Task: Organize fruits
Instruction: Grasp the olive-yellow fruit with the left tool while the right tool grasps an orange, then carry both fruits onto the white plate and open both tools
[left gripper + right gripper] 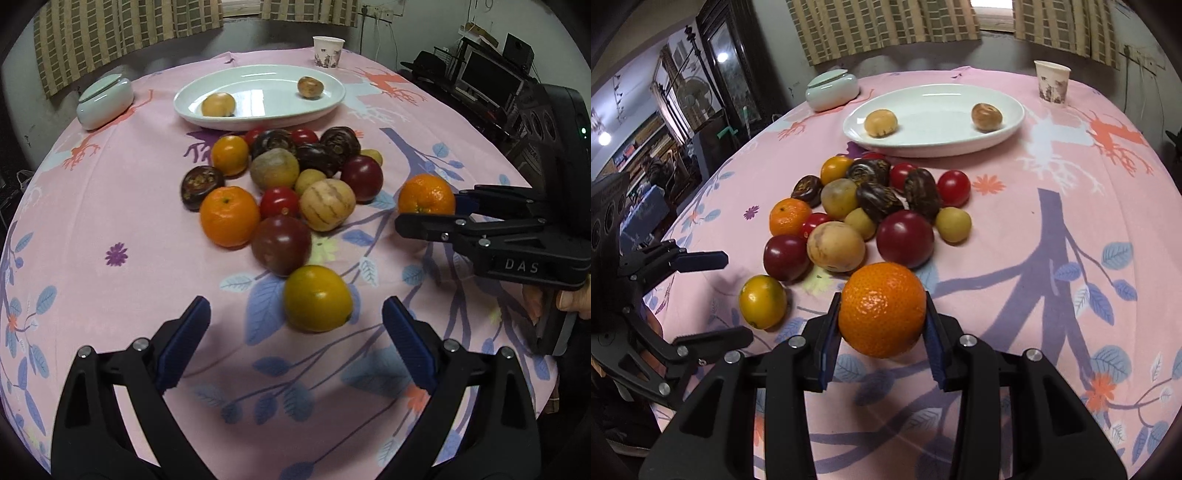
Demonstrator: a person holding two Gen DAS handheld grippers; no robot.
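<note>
- Pink cotton-look tablecloth (110, 206), printed with blue leaves, purple branches and coral sprigs, covered a round table and filled most of both wrist views.
- White oval plate (258, 122) sat toward 12 o'clock on the cloth; it held two tan-brown fruits, one (218, 105) at its 9 o'clock end, the other (310, 87) at its 2 o'clock end, well apart.
- Fruit pile (284, 177) lay at the table's centre, just on the near side of the plate: oranges, red and dark-red tomato-like fruits, dark wrinkled fruits, pale yellow-green fruits, one striped cream fruit. Several touched.
- Yellow-orange fruit (317, 298) lay at the pile's 6 o'clock edge, ahead of the left gripper (295, 332), whose blue pads stood wide apart with nothing between them.
- Orange (882, 309) sat between the blue pads of the right gripper (882, 332), both pads pressed to its sides; in the left view it was at 3 o'clock of the pile, apart from it.
- Fingers (570, 299) of a person's hand showed on the right gripper's handle.
- Pale green lidded jar (105, 101) stood at 10 o'clock; paper cup (328, 51) at 1 o'clock, near the far edge.
- Room: striped olive-and-cream curtains (122, 33) behind the table, dark shelving with electronics (487, 81) at 2 o'clock, a glazed dark cabinet (735, 66) seen in the right view.
</note>
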